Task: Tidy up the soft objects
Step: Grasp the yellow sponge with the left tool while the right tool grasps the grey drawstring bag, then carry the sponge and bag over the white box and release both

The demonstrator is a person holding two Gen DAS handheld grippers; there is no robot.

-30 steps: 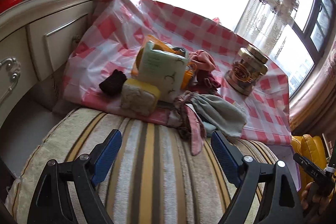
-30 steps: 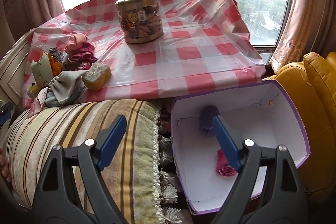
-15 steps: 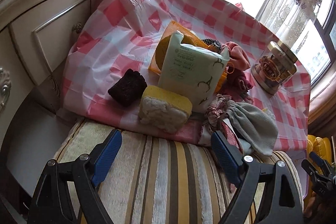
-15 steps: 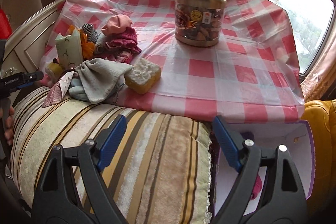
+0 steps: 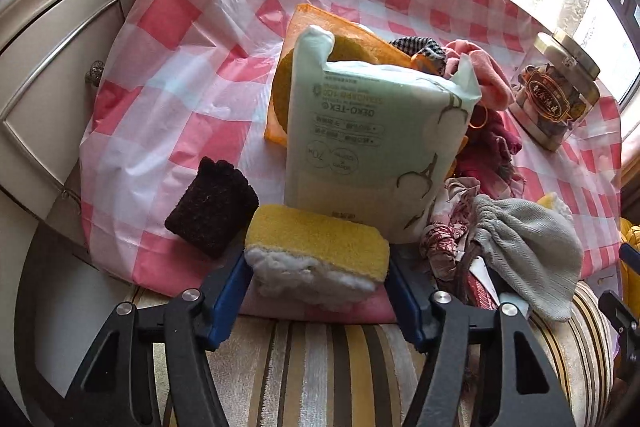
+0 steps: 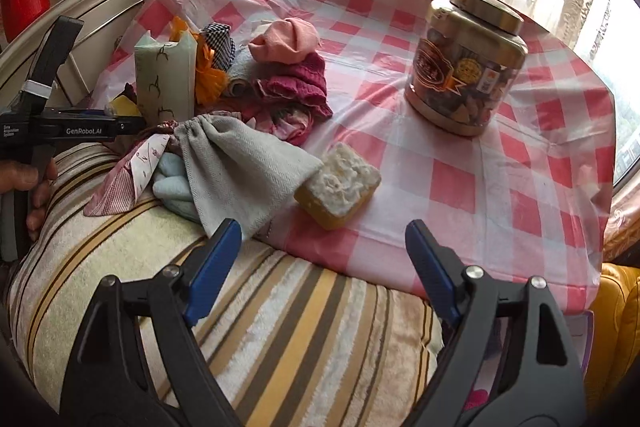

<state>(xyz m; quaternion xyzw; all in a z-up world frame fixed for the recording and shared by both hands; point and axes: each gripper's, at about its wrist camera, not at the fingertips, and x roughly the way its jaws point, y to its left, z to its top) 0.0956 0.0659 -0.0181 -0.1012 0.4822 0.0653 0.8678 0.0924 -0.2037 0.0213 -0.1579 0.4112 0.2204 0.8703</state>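
Observation:
A yellow sponge with a white fluffy side [image 5: 316, 251] lies at the near edge of the checked cloth [image 5: 172, 99]. My left gripper [image 5: 317, 269] is closing on it; the blue pads [image 5: 230, 291] touch its two ends. Behind the sponge stands a pale green soft pack [image 5: 372, 147]; a dark knitted piece [image 5: 212, 207] lies to its left. My right gripper [image 6: 323, 241] hangs open over the striped cushion [image 6: 256, 327], holding nothing. A second yellow-and-white sponge [image 6: 338, 187] lies just beyond its fingertips, next to a grey drawstring pouch [image 6: 240, 167]. Pink and maroon cloths [image 6: 292, 67] are piled further back.
A gold-lidded jar [image 6: 464, 67] stands on the cloth at the right. A cream cabinet with drawers [image 5: 52, 67] borders the left side. A yellow leather seat [image 6: 616, 327] and the purple rim of a white box [image 6: 582, 319] sit at the lower right. A hand [image 6: 36, 187] holds the left gripper.
The left gripper moved forward and down to the sponge and its jaws narrowed around it. The right gripper swung left from over the box to the cushion, staying open.

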